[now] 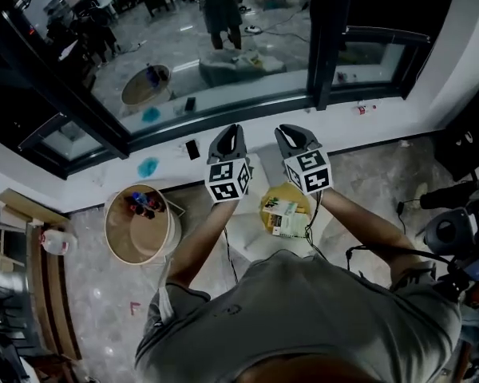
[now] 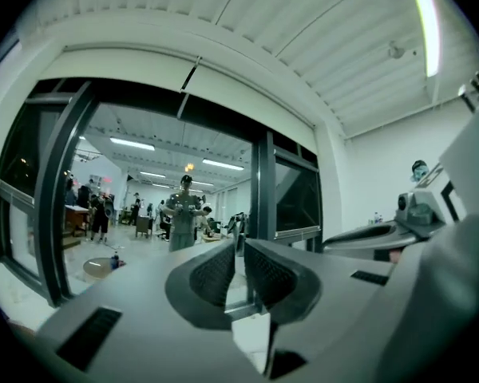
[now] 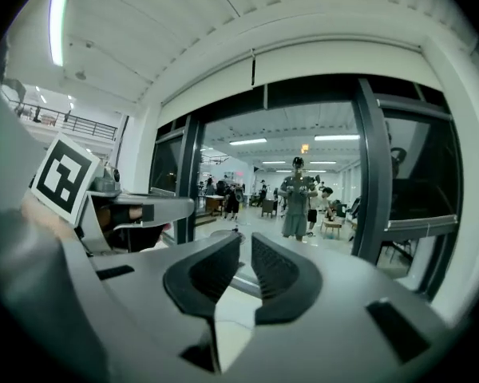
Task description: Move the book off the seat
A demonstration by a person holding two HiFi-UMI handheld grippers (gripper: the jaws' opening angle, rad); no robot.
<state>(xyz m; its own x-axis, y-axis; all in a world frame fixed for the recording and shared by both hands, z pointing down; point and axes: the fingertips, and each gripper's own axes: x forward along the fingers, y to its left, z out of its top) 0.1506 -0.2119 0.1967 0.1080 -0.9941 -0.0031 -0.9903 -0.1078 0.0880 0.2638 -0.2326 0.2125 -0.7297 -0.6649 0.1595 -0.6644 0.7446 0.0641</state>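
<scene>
Room: pale stone floor (image 1: 104, 294) beside a dark-framed glass wall (image 1: 223, 102); both gripper views look level at that glass and show neither seat nor book.
Seat: a white seat (image 1: 243, 246) stands close in front of me, below my forearms; a round wooden tub (image 1: 136, 244) stands apart from it on my left.
Book: the yellow book (image 1: 286, 212) lies flat on the seat, partly covered in the head view by my right tool's marker cube and wrist.
Left tool: my left tool (image 1: 231, 134) is closed with only a slit between its pads, and it holds nothing.
Right tool: my right tool (image 1: 291, 134) is closed the same way and is also empty.
Direction: the book lies below both tools and back towards my body, behind where the tips point.
Long axis: it seems to run roughly away from me, a little tilted, though too much is covered to be certain.
Nearer hand: my right, which hangs almost straight over the book; my left is off to its side.
Next move: I judge I must tip the right tool down, draw it back and open it before reaching an edge of the book.
</scene>
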